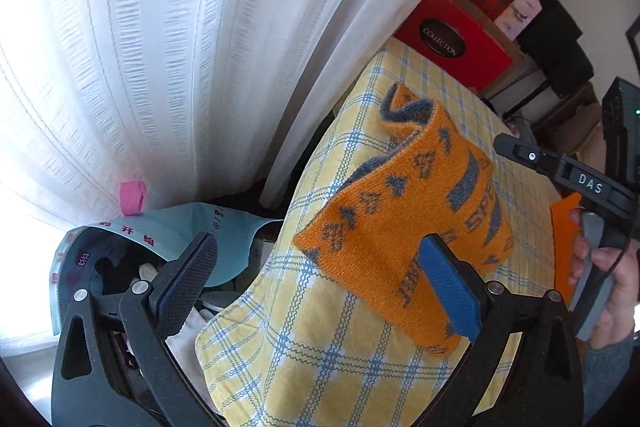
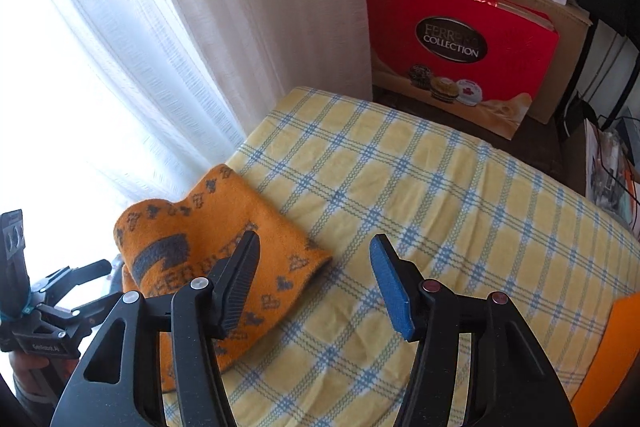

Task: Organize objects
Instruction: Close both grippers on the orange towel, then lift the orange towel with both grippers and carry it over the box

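An orange knit cloth (image 1: 404, 219) with grey patterns lies folded on a bed-like surface under a yellow plaid cover (image 1: 320, 359). My left gripper (image 1: 320, 271) stands wide open above the cover's near corner. Its blue-padded finger (image 1: 448, 287) hangs over the cloth's near end and nothing is between the pads. In the right wrist view the cloth (image 2: 208, 247) sits at the cover's (image 2: 440, 195) left edge. My right gripper (image 2: 316, 279) is open over bare cover just right of it, and its dark finger (image 2: 240, 275) overlaps the cloth's edge in the picture.
A white curtain (image 1: 180, 47) hangs close on the left. Red gift boxes (image 2: 460, 39) stand on a cardboard box beyond the cover's far end. A light blue bag (image 1: 168, 239) with things inside sits below the left corner. An orange sheet (image 2: 608, 347) lies at the right edge.
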### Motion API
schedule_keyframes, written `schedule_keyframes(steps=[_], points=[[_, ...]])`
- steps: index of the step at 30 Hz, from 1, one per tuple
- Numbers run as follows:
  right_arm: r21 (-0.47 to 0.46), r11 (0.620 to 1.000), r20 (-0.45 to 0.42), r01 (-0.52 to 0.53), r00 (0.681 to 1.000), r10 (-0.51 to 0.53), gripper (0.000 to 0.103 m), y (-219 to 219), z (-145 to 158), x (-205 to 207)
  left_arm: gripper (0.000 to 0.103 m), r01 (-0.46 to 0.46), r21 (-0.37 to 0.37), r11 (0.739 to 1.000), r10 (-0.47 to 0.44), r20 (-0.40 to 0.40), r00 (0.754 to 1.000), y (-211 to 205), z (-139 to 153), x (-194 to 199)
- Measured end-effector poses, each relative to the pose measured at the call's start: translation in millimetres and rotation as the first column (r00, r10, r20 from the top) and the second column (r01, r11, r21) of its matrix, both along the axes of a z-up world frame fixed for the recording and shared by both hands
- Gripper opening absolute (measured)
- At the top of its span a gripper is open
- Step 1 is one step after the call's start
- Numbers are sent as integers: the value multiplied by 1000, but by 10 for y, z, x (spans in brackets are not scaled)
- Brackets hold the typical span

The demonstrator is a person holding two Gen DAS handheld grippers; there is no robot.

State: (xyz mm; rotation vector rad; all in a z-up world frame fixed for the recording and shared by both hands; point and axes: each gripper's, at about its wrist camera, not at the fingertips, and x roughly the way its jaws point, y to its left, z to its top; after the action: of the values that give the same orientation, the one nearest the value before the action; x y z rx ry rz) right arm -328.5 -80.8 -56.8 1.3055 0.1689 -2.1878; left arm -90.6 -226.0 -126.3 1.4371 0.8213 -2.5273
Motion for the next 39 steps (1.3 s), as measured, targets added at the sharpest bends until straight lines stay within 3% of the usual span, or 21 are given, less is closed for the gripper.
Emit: schedule_keyframes(steps=[6,11,14,16,19,20,23,30,39], points=[[16,998,20,-57,998,57,60,-159,-186,-130,91,-4,42,999,5,-8,1000,-9,-89,-92],[29,994,29,-108,994,107,59,-256,-278,-122,74,-9,65,998,9,-1,1000,-13,-166,-132],[53,989,26,-135,991,134,49,-311,-315,-86,60,-11,49,999,12,-14,1000,3,-132,-131],[73,988,9,-139,990,139,29,-328,-306,-46,51,-7,32,999,8,-22,1000,27,-96,-149],[55,990,11,-128,992,127,15,-307,-273,-4,33,-9,-18,1000,8,-35,999,69,-17,-151],[50,991,3,-126,992,126,14,-296,-254,19,24,-11,-38,999,9,-42,999,81,13,-151],[25,992,22,-125,992,124,10,-287,-234,68,9,-12,-61,998,8,-62,998,97,85,-136],[2,994,-24,-112,993,112,7,-273,-54,259,5,-13,-78,997,4,-113,994,122,277,-49],[-50,999,-139,-22,990,14,6,76,486,478,5,26,-133,991,-56,-230,972,288,851,-7]])
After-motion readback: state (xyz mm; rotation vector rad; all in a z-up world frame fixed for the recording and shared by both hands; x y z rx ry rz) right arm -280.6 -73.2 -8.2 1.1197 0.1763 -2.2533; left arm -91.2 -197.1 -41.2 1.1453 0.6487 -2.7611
